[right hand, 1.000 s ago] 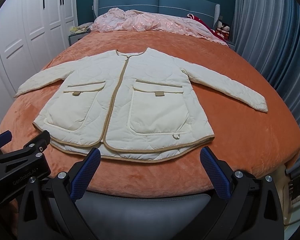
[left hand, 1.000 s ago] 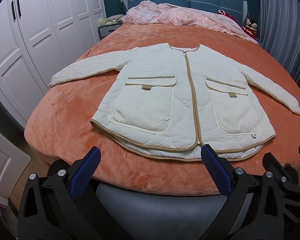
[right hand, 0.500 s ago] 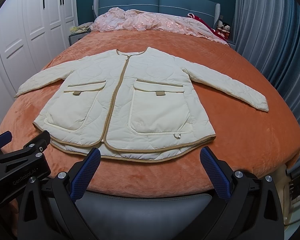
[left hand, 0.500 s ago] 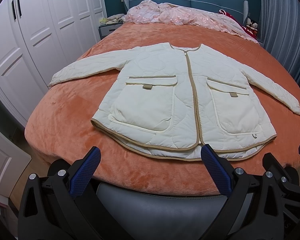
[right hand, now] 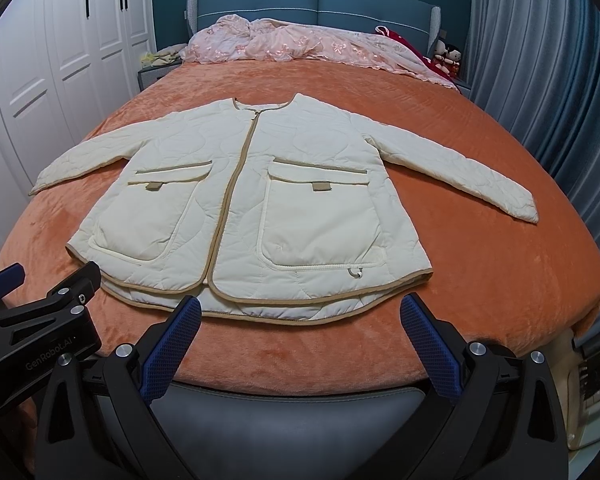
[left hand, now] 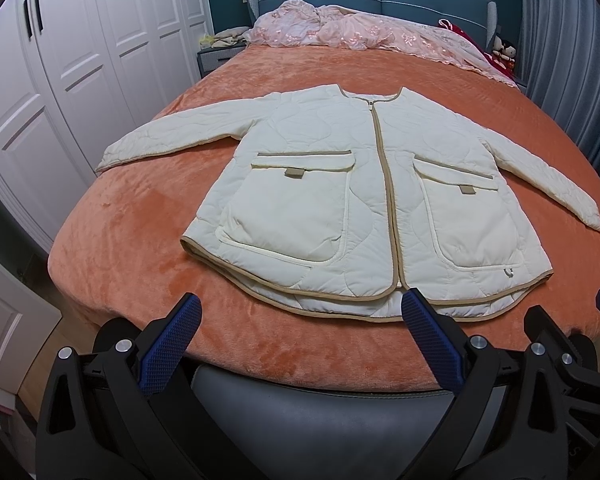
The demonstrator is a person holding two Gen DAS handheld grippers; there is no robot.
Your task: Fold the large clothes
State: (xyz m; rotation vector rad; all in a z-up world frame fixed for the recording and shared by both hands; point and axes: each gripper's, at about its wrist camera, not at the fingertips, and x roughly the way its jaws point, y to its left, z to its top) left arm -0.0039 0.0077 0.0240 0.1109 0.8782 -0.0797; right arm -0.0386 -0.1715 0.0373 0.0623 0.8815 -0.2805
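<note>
Cream quilted jacket with tan trim (left hand: 364, 200) lying flat, front up, sleeves spreading toward 9 and 3 o'clock on orange plush bedspread (left hand: 140, 240). Left gripper (left hand: 300, 340) hovering at 6 o'clock, jaws gaping wide, empty. Right gripper (right hand: 300, 340) likewise, wide, gripping nothing.

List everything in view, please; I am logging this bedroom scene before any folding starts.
jacket: one, cream with tan trim, spread flat and front up on the bed, sleeves out to both sides
pockets: two, cream, on the jacket front
bedspread: one, orange, covering the bed
pink cover: one, bunched at the head of the bed
headboard: one, blue, behind the pink cover
wardrobe: white doors, along the left wall
curtain: blue-grey, along the right wall
soft toys: small, right of the headboard; count unclear
left tool: black with blue pads, open, near the hem
right tool: black with blue pads, open, near the hem
</note>
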